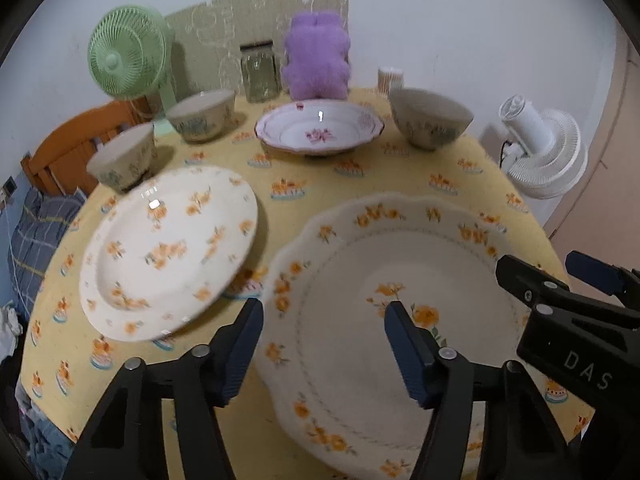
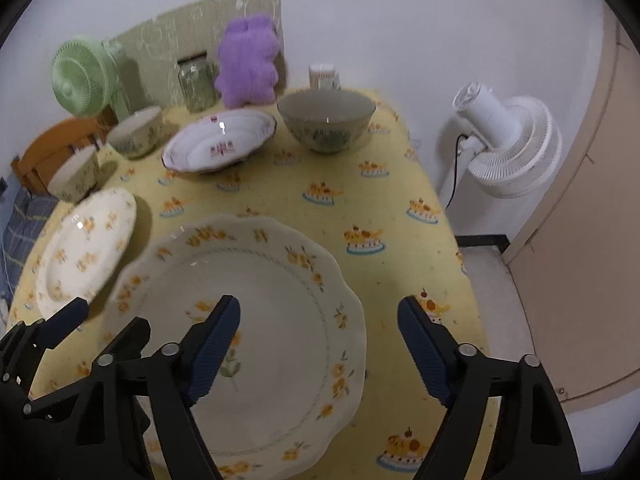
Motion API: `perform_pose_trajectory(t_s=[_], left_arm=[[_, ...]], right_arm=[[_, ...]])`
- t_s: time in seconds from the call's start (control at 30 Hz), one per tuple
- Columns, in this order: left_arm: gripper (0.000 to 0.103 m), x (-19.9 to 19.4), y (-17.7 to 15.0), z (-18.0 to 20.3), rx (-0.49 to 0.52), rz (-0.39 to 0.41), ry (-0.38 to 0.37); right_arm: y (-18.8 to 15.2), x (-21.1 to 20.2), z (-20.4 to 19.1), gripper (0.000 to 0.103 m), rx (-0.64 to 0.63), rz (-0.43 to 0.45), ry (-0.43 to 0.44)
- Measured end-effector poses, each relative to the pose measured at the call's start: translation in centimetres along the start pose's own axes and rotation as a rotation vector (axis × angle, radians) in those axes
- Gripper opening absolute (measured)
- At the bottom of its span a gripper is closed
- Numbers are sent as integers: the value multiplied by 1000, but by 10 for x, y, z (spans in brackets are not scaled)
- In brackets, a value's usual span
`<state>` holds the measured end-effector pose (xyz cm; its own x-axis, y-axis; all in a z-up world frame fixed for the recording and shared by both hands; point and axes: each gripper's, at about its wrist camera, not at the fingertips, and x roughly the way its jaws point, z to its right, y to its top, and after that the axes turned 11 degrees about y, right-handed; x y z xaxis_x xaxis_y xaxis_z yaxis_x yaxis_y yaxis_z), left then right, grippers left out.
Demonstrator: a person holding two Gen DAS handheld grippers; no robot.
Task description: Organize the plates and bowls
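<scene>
A large scalloped plate (image 1: 400, 264) (image 2: 260, 280) with orange flowers lies nearest on the yellow tablecloth. My left gripper (image 1: 323, 312) is open, and the plate's left rim lies between its fingers, untouched. My right gripper (image 2: 319, 306) is open astride the plate's right rim. A smaller round flowered plate (image 1: 168, 248) (image 2: 84, 244) lies to the left. Behind stand a pink-flowered deep plate (image 1: 320, 128) and three patterned bowls (image 1: 430, 118) (image 1: 202, 116) (image 1: 122, 158).
Along the wall stand a green fan (image 1: 126, 52), a glass jar (image 1: 260, 72), a purple plush toy (image 1: 316, 58) and a striped cup (image 1: 390, 78). A white fan (image 2: 508, 140) stands off the table's right edge, an orange chair (image 1: 80, 140) on the left.
</scene>
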<state>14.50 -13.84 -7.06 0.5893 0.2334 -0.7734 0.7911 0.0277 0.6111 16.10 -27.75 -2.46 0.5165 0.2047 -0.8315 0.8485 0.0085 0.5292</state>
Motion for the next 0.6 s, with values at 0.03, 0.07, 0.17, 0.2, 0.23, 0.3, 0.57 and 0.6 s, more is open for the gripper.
perform_pose_trajectory(t_s=[0.03, 0.07, 0.17, 0.2, 0.23, 0.3, 0.57, 0.6], left_arm=[[63, 3, -2, 1, -8, -13, 6], [62, 6, -1, 1, -13, -23, 11], [61, 8, -2, 4, -21, -30, 36], [60, 8, -2, 4, -22, -30, 42], [59, 8, -2, 5, -23, -29, 61], [58, 7, -2, 2, -36, -31, 86], [48, 31, -4, -7, -61, -151, 125], [47, 32, -3, -9, -78, -150, 114]], right_arm=[[-1, 2, 2, 81, 0, -7, 1], [-2, 6, 3, 81, -2, -17, 6], [-2, 15, 7, 80, -3, -44, 16], [-3, 19, 8, 80, -2, -54, 20], [-3, 21, 8, 80, -3, -61, 23], [-3, 25, 9, 79, -3, -74, 30], [-3, 38, 10, 69, 5, -118, 58], [-3, 40, 9, 65, 5, -125, 63]])
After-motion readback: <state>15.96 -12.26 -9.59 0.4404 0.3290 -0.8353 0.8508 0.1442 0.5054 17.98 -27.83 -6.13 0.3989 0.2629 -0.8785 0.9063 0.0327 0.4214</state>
